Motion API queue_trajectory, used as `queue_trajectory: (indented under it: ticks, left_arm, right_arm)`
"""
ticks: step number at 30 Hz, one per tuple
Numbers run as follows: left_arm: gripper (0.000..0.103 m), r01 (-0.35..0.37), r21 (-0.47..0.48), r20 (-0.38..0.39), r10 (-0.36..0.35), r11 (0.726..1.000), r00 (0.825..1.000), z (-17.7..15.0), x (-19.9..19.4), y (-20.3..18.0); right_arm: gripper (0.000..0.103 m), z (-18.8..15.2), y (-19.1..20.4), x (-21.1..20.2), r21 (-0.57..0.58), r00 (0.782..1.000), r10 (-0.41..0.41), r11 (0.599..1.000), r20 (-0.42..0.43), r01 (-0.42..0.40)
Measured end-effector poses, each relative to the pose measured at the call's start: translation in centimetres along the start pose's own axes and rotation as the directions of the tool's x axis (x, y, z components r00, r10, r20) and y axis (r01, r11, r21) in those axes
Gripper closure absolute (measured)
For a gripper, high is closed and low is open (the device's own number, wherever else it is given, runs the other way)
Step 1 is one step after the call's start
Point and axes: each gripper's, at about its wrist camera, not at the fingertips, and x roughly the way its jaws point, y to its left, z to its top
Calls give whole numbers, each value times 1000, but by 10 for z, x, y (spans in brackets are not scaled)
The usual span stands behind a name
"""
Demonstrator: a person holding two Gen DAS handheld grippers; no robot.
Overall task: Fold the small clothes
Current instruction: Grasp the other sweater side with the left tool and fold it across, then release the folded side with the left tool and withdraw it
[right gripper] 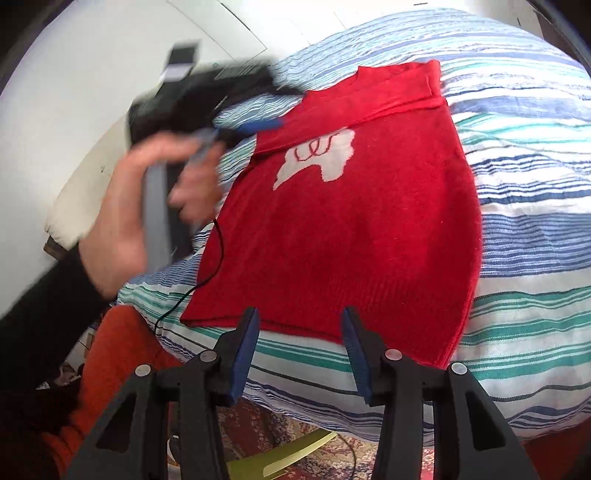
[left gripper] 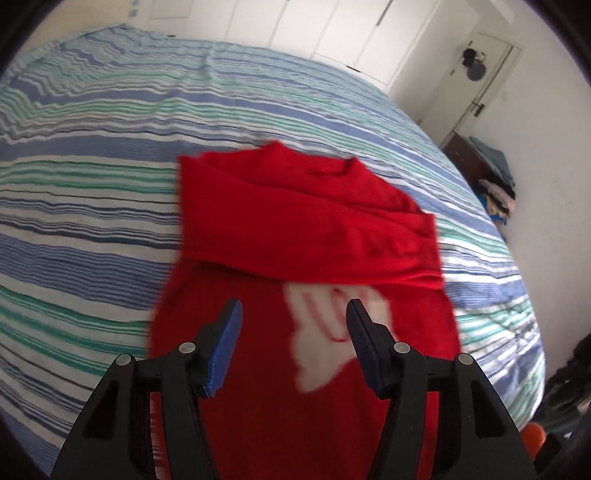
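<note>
A red knitted sweater (left gripper: 314, 221) with a white motif (left gripper: 321, 350) lies flat on the striped bed (left gripper: 92, 184). In the left wrist view its upper part is folded over in a band across the body. My left gripper (left gripper: 294, 308) hovers just above the motif, open, with nothing between its blue pads. The right wrist view shows the sweater (right gripper: 351, 229) from its hem, and the left gripper (right gripper: 258, 125), blurred, in a hand (right gripper: 122, 221) over the sweater's far left corner. My right gripper (right gripper: 300, 315) stands open at the hem near the bed's edge, gripping nothing.
A thin black cable (right gripper: 207, 273) trails over the bed's left edge beside the sweater. White wardrobe doors (left gripper: 332, 26) and a door (left gripper: 480, 74) stand beyond the bed. Piled clothes (left gripper: 495, 184) lie by the right wall. A patterned rug (right gripper: 295, 443) lies below.
</note>
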Motion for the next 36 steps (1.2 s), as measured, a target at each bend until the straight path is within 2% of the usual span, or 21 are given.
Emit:
queue_trajectory:
  ticks: [3, 4, 6, 9, 12, 15, 16, 17, 18, 21, 22, 27, 29, 32, 34, 36]
  left_arm:
    - [42, -107, 50, 0, 107, 993, 994, 9, -12, 56]
    - [42, -122, 79, -9, 124, 989, 992, 8, -15, 67]
    - [40, -107, 126, -24, 111, 986, 994, 11, -11, 76]
    - [39, -103, 236, -37, 115, 966, 993, 11, 8, 64]
    - [39, -106, 329, -44, 128, 938, 991, 11, 35, 36]
    - [39, -157, 375, -57, 192, 914, 980, 13, 66, 16]
    - [45, -184, 375, -66, 224, 908, 972, 14, 76, 14]
    - [59, -200, 365, -67, 240, 909, 968, 13, 81, 15]
    - [98, -221, 324, -62, 254, 920, 965, 16, 85, 24]
    - [99, -246, 134, 23, 245, 960, 969, 18, 63, 57]
    - [99, -251, 100, 35, 249, 963, 968, 16, 58, 64]
    - [98, -245, 53, -33, 247, 968, 968, -1, 76, 83]
    - [93, -251, 27, -44, 252, 968, 967, -1, 79, 84]
    - [84, -200, -55, -65, 196, 978, 978, -1, 74, 93]
    - [61, -169, -88, -77, 163, 982, 984, -3, 63, 98]
    - [46, -192, -84, -71, 186, 978, 980, -5, 48, 98]
  right_arm:
    - [57, 2, -3, 5, 7, 1000, 9, 1000, -13, -9]
    - [57, 3, -2, 7, 2, 1000, 9, 1000, -17, -9]
    - [57, 2, 0, 10, -8, 1000, 6, 1000, -25, -6]
    - [57, 1, 0, 14, -16, 999, -3, 1000, -38, 2]
    - [57, 1, -3, 17, -11, 999, -13, 1000, -45, 12]
    - [57, 0, -5, 17, -3, 999, -20, 1000, -45, 20]
    - [57, 0, -5, 17, -2, 999, -22, 1000, -45, 22]
    - [57, 0, -5, 17, -2, 999, -24, 1000, -45, 24]
    - [57, 0, -5, 17, -2, 999, -26, 1000, -46, 26]
    - [57, 0, -5, 18, -4, 998, -31, 1000, -49, 31]
    - [57, 0, -5, 18, -6, 998, -31, 1000, -49, 31]
    - [57, 1, -8, 20, -5, 998, -26, 1000, -57, 26]
    - [57, 1, -9, 22, -6, 998, -28, 1000, -63, 28]
    - [57, 2, -8, 20, -9, 998, -32, 999, -61, 31]
    - [57, 2, -9, 19, -8, 998, -34, 999, -56, 34]
    - [57, 2, -8, 17, -9, 998, -38, 999, -47, 38]
